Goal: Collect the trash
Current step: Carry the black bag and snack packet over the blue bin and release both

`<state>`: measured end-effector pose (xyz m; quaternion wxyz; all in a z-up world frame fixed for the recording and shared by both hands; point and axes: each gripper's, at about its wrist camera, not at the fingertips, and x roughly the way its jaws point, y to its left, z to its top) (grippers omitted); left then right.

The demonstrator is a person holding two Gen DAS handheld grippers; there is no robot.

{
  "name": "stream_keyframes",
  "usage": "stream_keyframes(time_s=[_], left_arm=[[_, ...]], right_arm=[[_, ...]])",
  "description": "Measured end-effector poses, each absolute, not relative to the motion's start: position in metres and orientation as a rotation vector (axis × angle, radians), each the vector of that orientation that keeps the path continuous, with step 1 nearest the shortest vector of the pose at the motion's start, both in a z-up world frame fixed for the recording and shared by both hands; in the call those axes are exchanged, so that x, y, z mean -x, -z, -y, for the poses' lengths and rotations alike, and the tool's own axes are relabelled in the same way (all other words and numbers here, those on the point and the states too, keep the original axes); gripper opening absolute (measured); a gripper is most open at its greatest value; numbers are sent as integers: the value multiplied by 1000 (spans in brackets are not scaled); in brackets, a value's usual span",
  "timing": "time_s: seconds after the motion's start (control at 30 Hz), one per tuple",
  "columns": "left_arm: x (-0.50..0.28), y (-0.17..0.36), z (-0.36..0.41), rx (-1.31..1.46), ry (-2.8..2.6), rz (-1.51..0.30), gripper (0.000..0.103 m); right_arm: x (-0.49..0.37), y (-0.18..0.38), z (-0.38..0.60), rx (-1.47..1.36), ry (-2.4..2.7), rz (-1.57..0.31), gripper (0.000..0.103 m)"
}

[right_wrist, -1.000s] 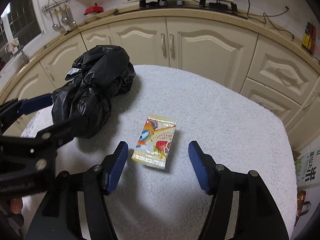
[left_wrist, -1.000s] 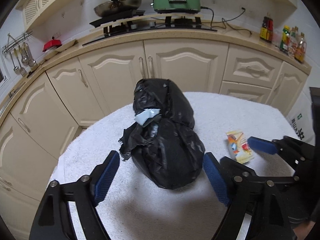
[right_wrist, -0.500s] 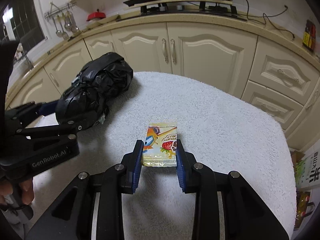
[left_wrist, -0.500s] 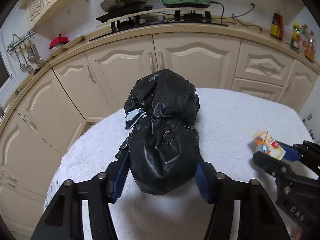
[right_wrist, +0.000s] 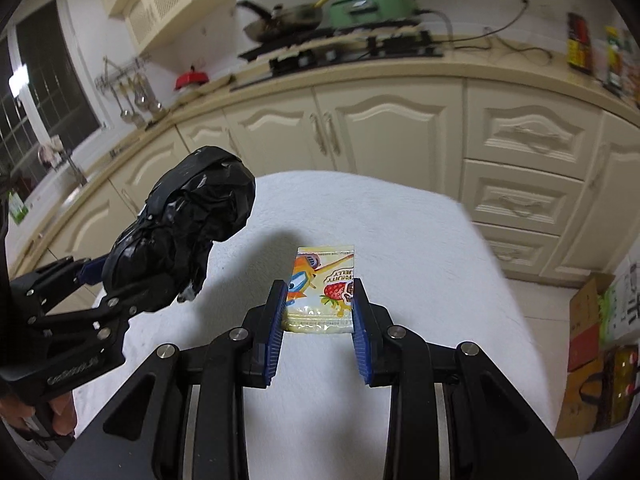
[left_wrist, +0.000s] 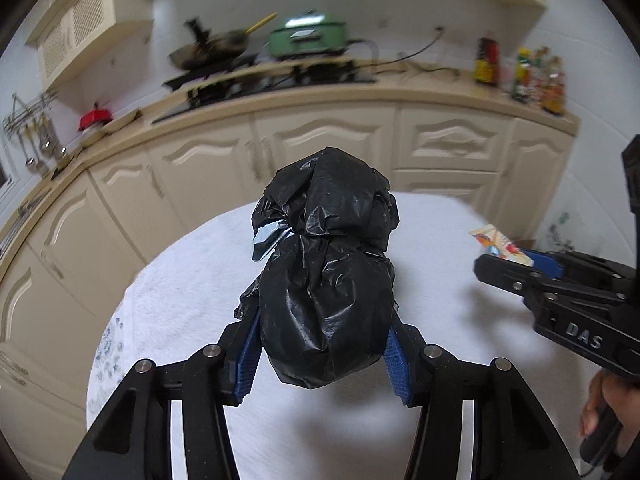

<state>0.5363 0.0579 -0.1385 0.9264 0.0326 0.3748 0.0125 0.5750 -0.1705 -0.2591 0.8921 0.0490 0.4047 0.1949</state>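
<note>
Where both grippers stood open around their items a second ago, each now grips one. Left gripper (left_wrist: 322, 354): jaws closing on the black trash bag (left_wrist: 326, 276), pads pressed to its lower bulge, bag raised off the white-clothed table (left_wrist: 176, 300). Right gripper (right_wrist: 320, 320): narrow hold on the jelly packet (right_wrist: 322, 280), also lifted (shadow beneath). Both trash items collected; disposal likely follows. Both grippers tilt forward and down.

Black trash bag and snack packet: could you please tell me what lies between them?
Only bare white table cover separates the black trash bag from the snack packet, as both wrist views show.
</note>
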Motion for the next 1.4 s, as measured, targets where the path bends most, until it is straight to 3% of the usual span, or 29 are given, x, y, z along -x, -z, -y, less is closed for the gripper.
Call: stream_keyframes(time_s=[0.27, 0.53, 1.07, 1.33, 1.4], left_arm=[[-467, 112, 62, -127, 135, -718, 49], [-446, 133, 182, -186, 317, -780, 49], [-514, 268, 354, -305, 504, -1069, 50], [-601, 322, 393, -338, 554, -1163, 56], [-611, 334, 403, -353, 548, -1170, 62]], right_arm=[[-494, 221, 278, -155, -281, -764, 30], [-429, 232, 393, -224, -134, -753, 30], [-392, 365, 554, -458, 60, -892, 30], [-393, 416, 585, -518, 97, -953, 30], [-392, 424, 588, -529, 100, -964, 30]])
